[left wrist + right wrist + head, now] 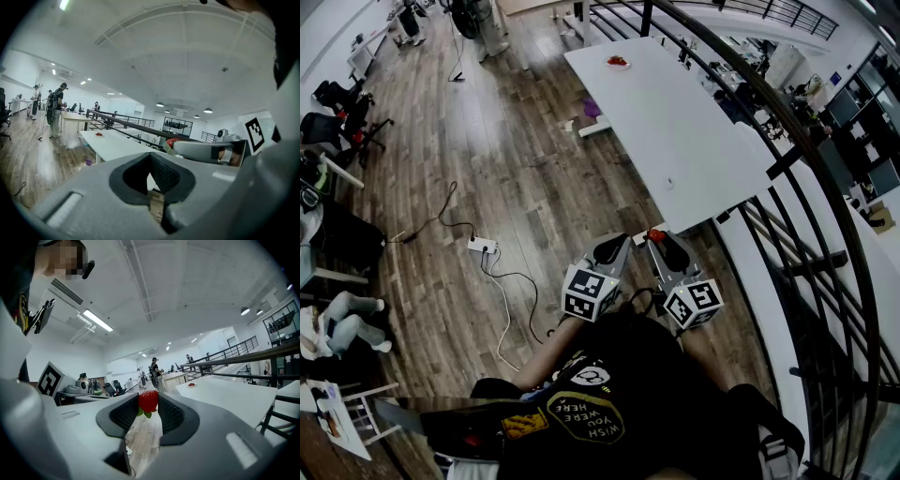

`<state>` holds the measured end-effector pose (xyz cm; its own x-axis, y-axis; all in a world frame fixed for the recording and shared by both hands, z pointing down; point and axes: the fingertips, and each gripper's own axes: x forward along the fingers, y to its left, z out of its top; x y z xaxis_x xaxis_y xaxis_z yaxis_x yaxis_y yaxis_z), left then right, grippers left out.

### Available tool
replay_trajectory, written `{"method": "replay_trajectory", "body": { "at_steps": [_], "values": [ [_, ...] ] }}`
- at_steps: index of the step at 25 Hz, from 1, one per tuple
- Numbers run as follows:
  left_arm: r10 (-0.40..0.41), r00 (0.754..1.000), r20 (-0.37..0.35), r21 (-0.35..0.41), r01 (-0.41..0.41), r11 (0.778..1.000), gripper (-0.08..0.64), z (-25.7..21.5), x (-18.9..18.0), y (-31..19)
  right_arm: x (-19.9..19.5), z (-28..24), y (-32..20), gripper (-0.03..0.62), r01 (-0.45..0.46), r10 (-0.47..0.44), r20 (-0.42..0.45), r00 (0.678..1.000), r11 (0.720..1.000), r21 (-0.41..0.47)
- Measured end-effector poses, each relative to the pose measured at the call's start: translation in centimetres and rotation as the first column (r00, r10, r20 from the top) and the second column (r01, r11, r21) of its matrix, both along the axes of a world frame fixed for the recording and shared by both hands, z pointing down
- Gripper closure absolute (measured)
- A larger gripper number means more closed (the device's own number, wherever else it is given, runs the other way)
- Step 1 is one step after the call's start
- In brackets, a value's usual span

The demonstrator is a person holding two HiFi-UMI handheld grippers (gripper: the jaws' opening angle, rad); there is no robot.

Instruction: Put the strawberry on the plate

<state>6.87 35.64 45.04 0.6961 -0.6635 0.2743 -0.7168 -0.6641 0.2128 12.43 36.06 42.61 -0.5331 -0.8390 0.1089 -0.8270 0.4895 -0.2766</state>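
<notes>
A red strawberry (148, 401) with green leaves sits between the pads of my right gripper (148, 405), which is shut on it. The head view shows the same strawberry (656, 235) at the tip of my right gripper (657, 239), held close to the person's body, just off the near end of the white table (675, 122). A small plate (618, 62) with something red on it lies at the table's far end; it is also the plate (191, 385) in the right gripper view. My left gripper (614, 247) hangs beside the right one, its jaws together and empty.
A black railing (787, 141) runs along the table's right side. A power strip (482, 246) and cables lie on the wood floor to the left. Office chairs (342, 112) stand at far left. People (57, 105) stand far off by other desks.
</notes>
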Motion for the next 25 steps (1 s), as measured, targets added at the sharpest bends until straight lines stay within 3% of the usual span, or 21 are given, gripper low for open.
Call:
{"method": "replay_trajectory", "body": {
  "at_steps": [9,25],
  "values": [
    [-0.004,1.000,-0.003,-0.011,0.004,1.000,0.555,0.3,-0.6,-0.2,-0.1,1.5,-0.3,0.460,-0.002,0.002,0.016,1.000,0.999,-0.035],
    [-0.047,0.998,-0.047,-0.034,0.045,0.998,0.556,1.4,-5.6,0.5,-4.6,1.4,0.1,0.460,0.017,-0.016,0.038,0.999,0.999,-0.031]
  ]
}}
